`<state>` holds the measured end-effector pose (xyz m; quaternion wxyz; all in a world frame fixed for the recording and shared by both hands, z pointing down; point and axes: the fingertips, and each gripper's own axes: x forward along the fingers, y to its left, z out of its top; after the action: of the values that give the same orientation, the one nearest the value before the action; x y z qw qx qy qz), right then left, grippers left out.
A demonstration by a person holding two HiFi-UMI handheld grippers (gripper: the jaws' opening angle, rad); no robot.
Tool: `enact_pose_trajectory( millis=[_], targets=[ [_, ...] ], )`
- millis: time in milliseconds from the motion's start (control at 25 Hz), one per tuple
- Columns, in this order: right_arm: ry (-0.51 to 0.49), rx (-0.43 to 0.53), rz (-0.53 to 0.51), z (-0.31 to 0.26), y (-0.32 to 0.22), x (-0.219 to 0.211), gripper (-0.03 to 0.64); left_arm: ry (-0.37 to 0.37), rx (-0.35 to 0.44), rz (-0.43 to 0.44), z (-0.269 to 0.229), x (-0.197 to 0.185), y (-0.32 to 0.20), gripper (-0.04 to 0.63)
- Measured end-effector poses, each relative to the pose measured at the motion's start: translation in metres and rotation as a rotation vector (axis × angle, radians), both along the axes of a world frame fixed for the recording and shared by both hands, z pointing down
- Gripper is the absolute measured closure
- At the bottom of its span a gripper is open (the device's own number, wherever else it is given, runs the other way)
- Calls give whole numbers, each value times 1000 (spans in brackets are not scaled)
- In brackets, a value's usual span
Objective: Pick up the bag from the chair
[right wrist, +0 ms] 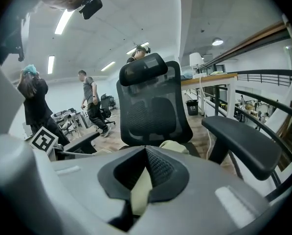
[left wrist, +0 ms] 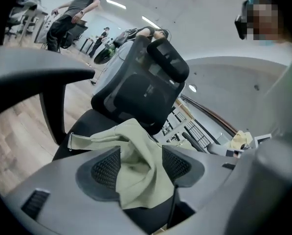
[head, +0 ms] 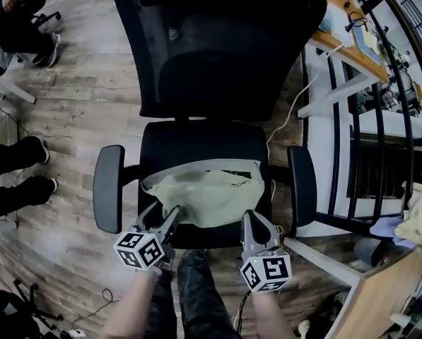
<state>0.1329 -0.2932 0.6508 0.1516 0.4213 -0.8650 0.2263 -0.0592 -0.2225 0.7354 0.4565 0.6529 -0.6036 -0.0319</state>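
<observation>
A pale green cloth bag lies slumped on the seat of a black office chair, towards its front edge. My left gripper is at the bag's front left corner. In the left gripper view it stands open, with a fold of the bag lying between its pads. My right gripper is at the bag's front right edge. In the right gripper view its jaws are shut, and a strip of the bag's cloth is pinched between them.
The chair's armrests flank the seat, and its backrest rises behind. A white desk frame and a black railing stand close on the right. People's feet are on the wooden floor at left.
</observation>
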Motion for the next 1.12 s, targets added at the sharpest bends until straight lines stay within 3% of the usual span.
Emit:
enact_pose_trajectory(
  millis=[360, 400, 480, 600, 840, 1120],
  targets=[
    [9, -21, 73, 15, -20, 23, 607, 114, 38, -68, 7, -6, -32, 358],
    [-3, -33, 78, 16, -22, 24, 529, 103, 40, -76, 7, -8, -34, 380],
    [-29, -67, 99, 22, -28, 27, 509, 68, 40, -91, 8, -11, -35, 469],
    [-107, -167, 144, 36, -35, 30, 448, 37, 50, -100, 8, -11, -32, 536],
    [-378, -401, 198, 58, -50, 14, 362, -2, 59, -86, 6, -6, -26, 558],
    [-400, -474, 173, 70, -61, -5, 351, -38, 67, -47, 4, -4, -16, 565]
  ],
)
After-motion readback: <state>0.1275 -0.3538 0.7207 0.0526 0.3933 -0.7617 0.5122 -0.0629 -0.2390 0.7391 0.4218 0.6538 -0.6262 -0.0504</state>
